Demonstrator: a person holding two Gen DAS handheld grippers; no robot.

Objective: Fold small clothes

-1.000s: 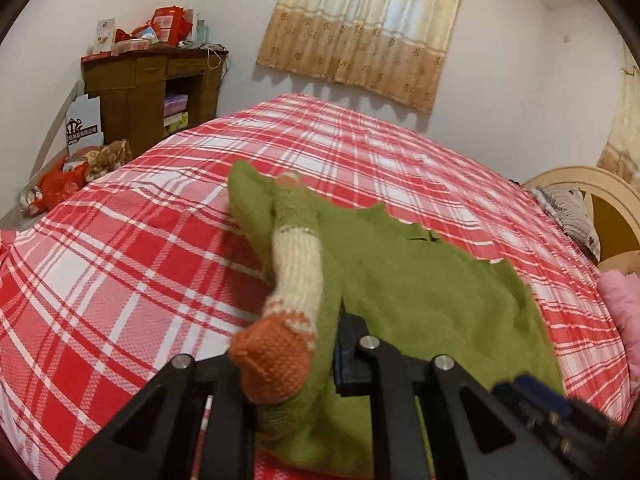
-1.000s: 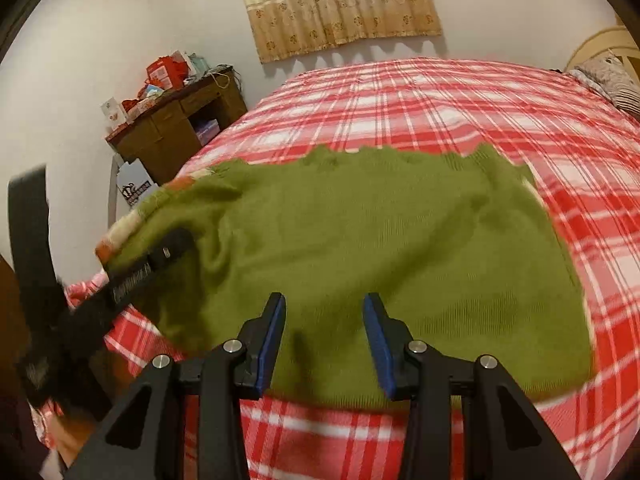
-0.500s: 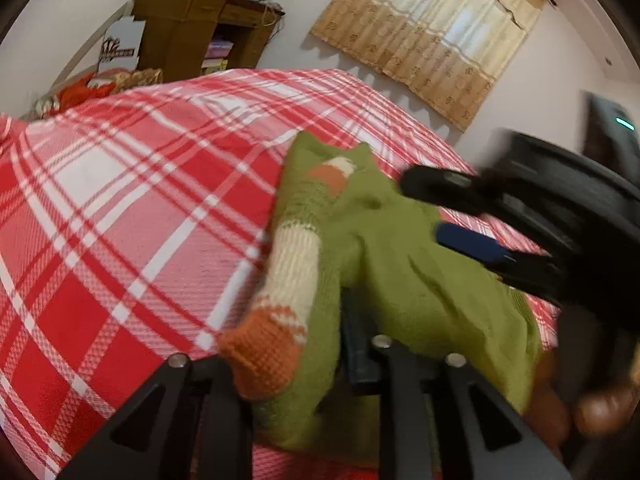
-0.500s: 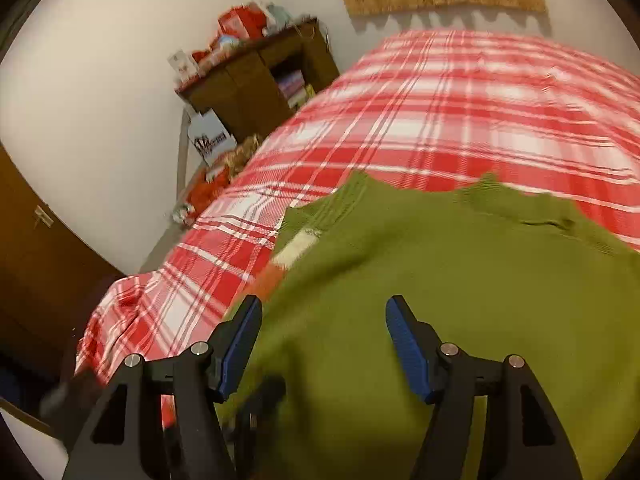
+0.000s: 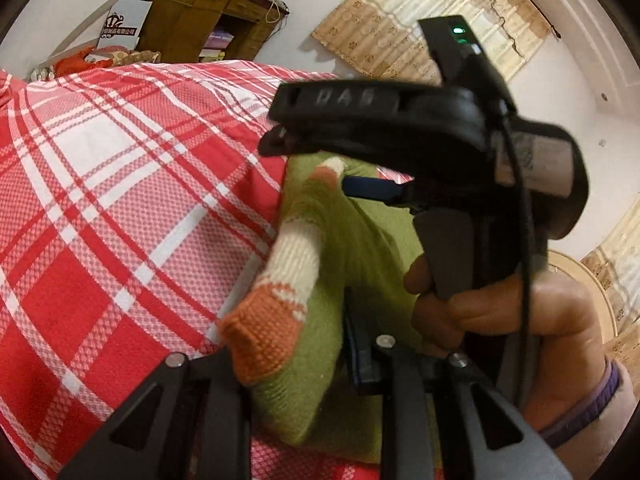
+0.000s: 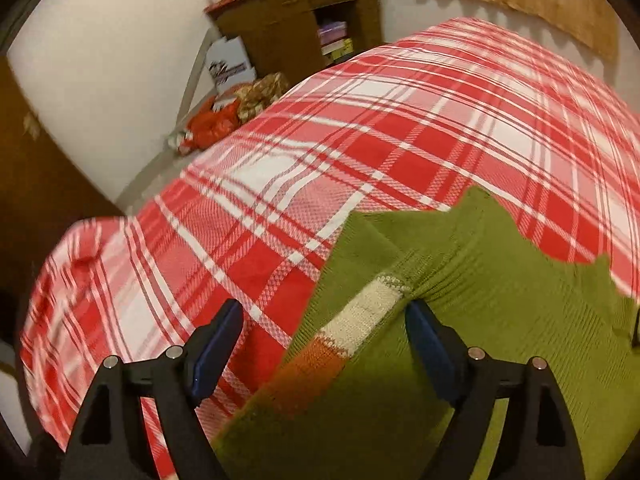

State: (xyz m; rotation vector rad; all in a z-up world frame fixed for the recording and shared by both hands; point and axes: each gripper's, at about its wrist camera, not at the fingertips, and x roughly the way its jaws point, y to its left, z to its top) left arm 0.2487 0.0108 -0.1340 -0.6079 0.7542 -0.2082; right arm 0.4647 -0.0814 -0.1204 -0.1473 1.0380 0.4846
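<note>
A small green knit sweater [image 6: 500, 300] lies on the red plaid bed [image 6: 360, 140]. Its sleeve, with a cream band and an orange cuff [image 5: 264, 336], is folded over the body. My left gripper [image 5: 292, 364] is shut on the sleeve near the cuff, at the sweater's lower left edge. My right gripper [image 6: 324, 344] is open, its blue pads straddling the cream and orange sleeve [image 6: 372, 312] from above. In the left wrist view the right gripper [image 5: 400, 144] and the hand holding it fill the right side, just above the sleeve.
A brown wooden cabinet [image 6: 296, 28] with clutter on top stands by the wall past the bed's far left corner. Red bags [image 6: 212, 124] and a white box lie on the floor beside it. A curtain [image 5: 420, 32] hangs on the far wall.
My right gripper has swung left over the sweater and opened wider, now straddling the sleeve. My left gripper keeps its hold on the sleeve and has turned left.
</note>
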